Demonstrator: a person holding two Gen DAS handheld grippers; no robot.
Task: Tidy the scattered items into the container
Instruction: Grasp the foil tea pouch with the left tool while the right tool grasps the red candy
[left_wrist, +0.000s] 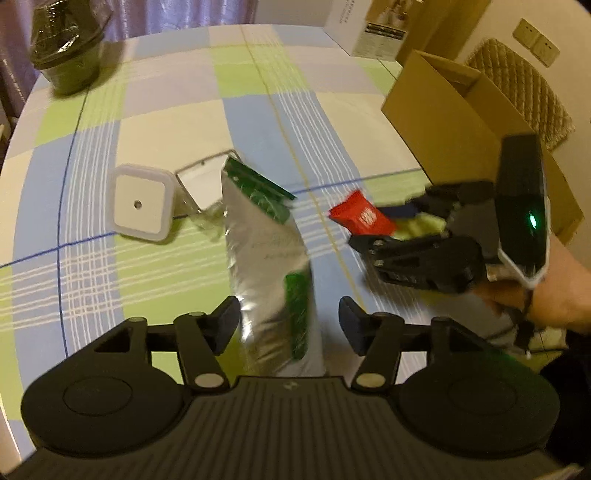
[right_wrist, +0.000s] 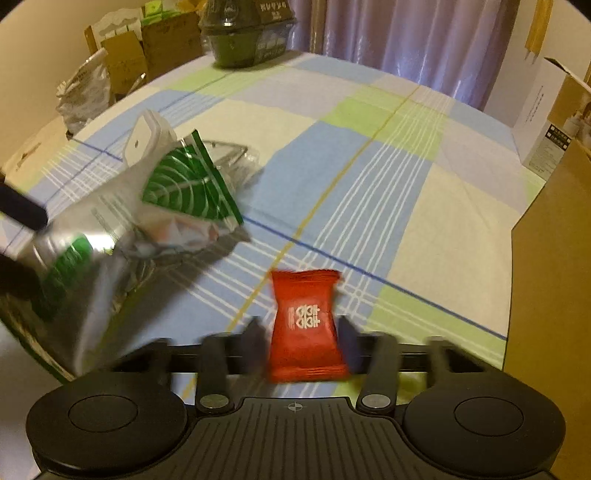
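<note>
The right claw (right_wrist: 301, 338) grips a red packet (right_wrist: 306, 325) above the tabletop (right_wrist: 369, 177) — the left claw (left_wrist: 290, 325), fingers spread, straddles a silver-green pouch (left_wrist: 267, 258).

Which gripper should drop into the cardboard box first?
Right. The right gripper already pinches the red packet, beside the cardboard box. The left gripper is farther away, straddling the silver-green pouch.

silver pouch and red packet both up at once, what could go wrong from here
1. The silver pouch sits between the left gripper's fingers with a visible gap on its right side, so it may slip or droop.
2. The pouch's far end hangs near the white square device and clear plastic packaging; swinging it could knock them.
3. The right gripper pinches only the red packet's lower half beside the cardboard box; catching the wall could dislodge it.
</note>
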